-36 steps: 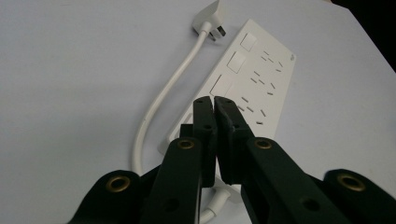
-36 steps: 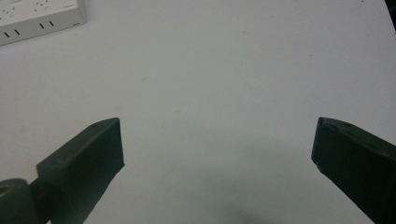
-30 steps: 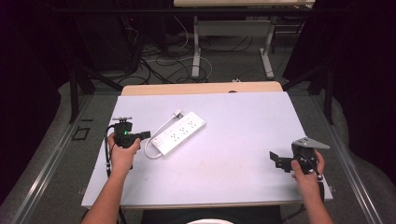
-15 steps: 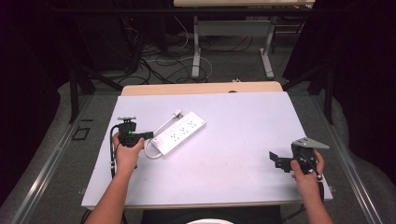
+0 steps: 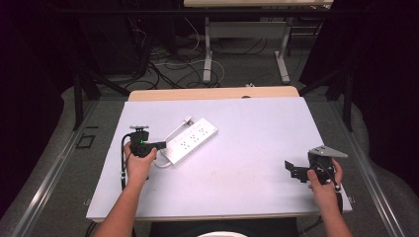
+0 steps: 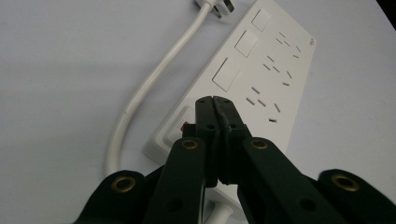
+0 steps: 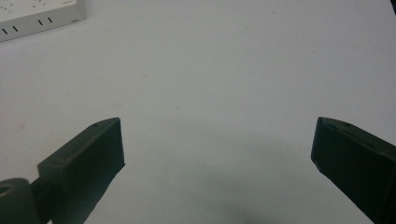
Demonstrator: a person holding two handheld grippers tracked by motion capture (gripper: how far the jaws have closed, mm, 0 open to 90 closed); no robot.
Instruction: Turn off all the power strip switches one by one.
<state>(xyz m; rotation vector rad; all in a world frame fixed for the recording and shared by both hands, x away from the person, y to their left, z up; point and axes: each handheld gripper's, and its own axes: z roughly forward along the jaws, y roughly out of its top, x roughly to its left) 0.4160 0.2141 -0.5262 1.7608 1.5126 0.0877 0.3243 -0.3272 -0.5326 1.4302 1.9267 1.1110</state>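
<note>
A white power strip (image 5: 193, 139) lies diagonally on the white table (image 5: 257, 118), left of centre, with its white cord (image 5: 174, 133) curled beside it. My left gripper (image 5: 161, 145) is shut with nothing between its jaws. Its tips (image 6: 215, 101) hover over the strip (image 6: 280, 60) at the end with the red switch (image 6: 187, 127); whether they touch it I cannot tell. The cord (image 6: 149, 84) runs up to the plug (image 6: 218, 6). At the table's right front, my right gripper (image 5: 292, 171) stands open and empty over bare tabletop (image 7: 217, 149).
A corner of the power strip (image 7: 37, 14) appears at the top left of the right gripper view. Beyond the table's far edge stand desk legs (image 5: 208, 44) and loose cables (image 5: 173, 64) on the floor. A wooden board (image 5: 212, 94) borders the far side.
My left gripper has edged slightly right toward the strip's switch end, still shut. The right gripper has stayed where it was.
</note>
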